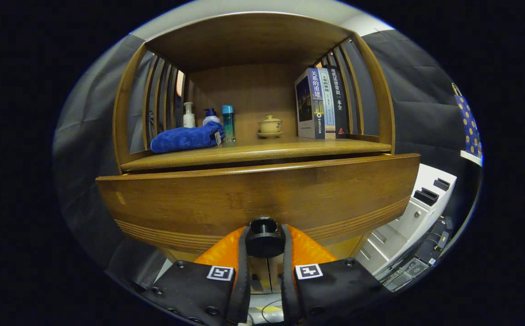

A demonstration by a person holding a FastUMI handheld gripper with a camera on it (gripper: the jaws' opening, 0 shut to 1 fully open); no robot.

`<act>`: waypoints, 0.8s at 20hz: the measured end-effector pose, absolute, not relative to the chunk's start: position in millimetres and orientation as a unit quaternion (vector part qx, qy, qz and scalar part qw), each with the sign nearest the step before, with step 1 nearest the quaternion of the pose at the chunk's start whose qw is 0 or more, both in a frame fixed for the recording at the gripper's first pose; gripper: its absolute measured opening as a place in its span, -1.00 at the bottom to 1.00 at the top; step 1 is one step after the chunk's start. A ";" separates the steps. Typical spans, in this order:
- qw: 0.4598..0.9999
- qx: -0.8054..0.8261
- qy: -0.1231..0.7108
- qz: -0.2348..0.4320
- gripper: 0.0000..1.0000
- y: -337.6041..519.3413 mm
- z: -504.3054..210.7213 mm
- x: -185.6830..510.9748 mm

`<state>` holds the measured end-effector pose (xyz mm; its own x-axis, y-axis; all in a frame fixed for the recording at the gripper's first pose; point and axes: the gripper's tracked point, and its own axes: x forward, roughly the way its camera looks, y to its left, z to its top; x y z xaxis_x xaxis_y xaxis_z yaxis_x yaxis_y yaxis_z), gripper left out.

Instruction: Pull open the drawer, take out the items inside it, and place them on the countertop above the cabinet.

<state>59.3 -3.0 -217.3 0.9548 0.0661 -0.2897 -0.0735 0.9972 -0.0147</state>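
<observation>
Claw: my gripper [264,244] has both orange fingers [219,251] pressed on the black knob [264,242], one on each side, so I read it as clamped on the knob.

Drawer: the drawer [257,199] front stands forward of the cabinet [128,131], with a dark gap along its top edge under the countertop [253,151]. I judge it partly pulled, not far enough to reach in.

Drawer contents: hidden from me. The front panel blocks the inside, so I cannot tell what is there or how many items.

Countertop: already holds a blue towel [185,138] at the left, a white pump bottle [189,115], a second pump bottle [211,117] and a teal tube [228,122] behind it, a lidded cup [270,125] on a saucer in the middle, and books [321,104] standing at the right.

Free space: the bare strip of countertop in front of the cup, between towel and books, looks like the best landing spot.

Risk, slip: the knob is small and round; if I pull off-axis my fingers could slide off it.

Risk, jam: pulling at a slant could bind the drawer in its runners.

Risk, overpull: too hard a tug could bring the drawer right out.

Risk, clutter: setting items down carelessly could knock the cup or topple a bottle.
</observation>
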 end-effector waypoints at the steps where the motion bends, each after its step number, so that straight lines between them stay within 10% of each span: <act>1: 0.988 -0.014 0.149 0.035 -0.27 -3.8 -217.4 55.5; 16: 0.989 -0.015 0.146 0.032 -0.28 -12.1 -218.8 2.6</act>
